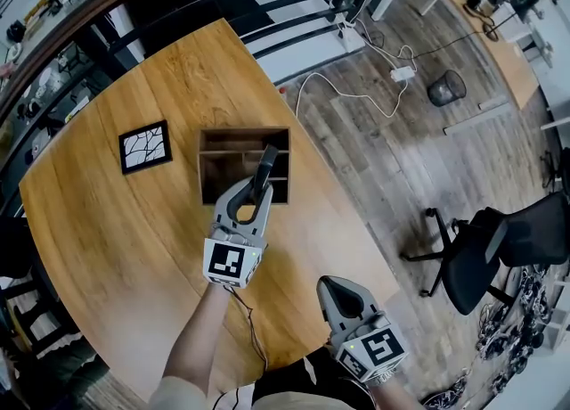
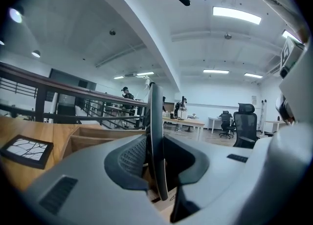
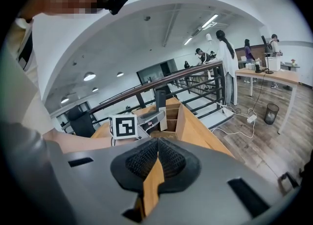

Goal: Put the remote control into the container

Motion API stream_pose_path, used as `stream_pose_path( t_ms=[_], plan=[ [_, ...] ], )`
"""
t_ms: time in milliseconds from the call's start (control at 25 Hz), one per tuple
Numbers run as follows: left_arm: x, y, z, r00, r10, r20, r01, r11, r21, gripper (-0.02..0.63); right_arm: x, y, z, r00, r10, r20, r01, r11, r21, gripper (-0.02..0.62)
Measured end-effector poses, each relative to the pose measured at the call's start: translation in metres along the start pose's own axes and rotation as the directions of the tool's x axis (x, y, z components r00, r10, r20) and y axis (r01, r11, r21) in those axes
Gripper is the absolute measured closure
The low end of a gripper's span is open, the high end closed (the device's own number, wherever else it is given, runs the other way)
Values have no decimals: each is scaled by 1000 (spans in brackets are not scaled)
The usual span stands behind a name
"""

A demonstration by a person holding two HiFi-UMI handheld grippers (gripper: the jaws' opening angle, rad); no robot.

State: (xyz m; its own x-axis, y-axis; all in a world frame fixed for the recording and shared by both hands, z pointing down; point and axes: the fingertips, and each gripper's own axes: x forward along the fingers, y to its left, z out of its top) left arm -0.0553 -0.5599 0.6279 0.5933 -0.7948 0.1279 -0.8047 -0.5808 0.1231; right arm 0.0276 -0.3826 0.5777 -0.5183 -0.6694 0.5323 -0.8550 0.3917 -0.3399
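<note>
A slim dark remote control point(image 1: 266, 164) stands upright between the jaws of my left gripper point(image 1: 258, 191), which is shut on it. The remote's upper end hangs over the front compartment of the open wooden container point(image 1: 220, 142) in the middle of the round table. In the left gripper view the remote point(image 2: 156, 136) is seen edge-on between the pads, with the container point(image 2: 93, 136) just behind. My right gripper point(image 1: 329, 286) is shut and empty near the table's front right edge. From the right gripper view I see the remote point(image 3: 160, 100) above the container point(image 3: 182, 117).
A black-framed square tile point(image 1: 145, 146) lies on the wooden table point(image 1: 107, 230) left of the container. Dark railings point(image 1: 294, 16) run behind the table. A black office chair point(image 1: 499, 248) stands on the floor to the right, where cables point(image 1: 356, 92) also lie.
</note>
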Motion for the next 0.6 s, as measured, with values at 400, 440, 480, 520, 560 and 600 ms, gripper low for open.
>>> stream_pose_path(
  t_ms=[400,440,480,520,560,600],
  plan=[
    [4,11,1,998,42,-37,-41,999,32,526,3,13,-15,1000,13,-21,-13,1000,4,577],
    [3,10,0,998,42,-40,-41,999,32,526,3,14,-16,1000,14,-24,-14,1000,4,577],
    [2,11,-1,998,46,-46,-45,998,34,526,3,15,-16,1000,15,-26,-15,1000,4,577],
    [2,12,-2,997,53,-54,-50,998,43,526,2,15,-16,1000,14,-27,-14,1000,4,577],
    [2,13,-4,996,61,-68,-57,997,60,526,2,15,-16,1000,13,-27,-13,1000,4,577],
    [3,14,-6,993,74,-87,-67,994,86,526,2,15,-17,1000,10,-28,-9,1000,5,577]
  ],
)
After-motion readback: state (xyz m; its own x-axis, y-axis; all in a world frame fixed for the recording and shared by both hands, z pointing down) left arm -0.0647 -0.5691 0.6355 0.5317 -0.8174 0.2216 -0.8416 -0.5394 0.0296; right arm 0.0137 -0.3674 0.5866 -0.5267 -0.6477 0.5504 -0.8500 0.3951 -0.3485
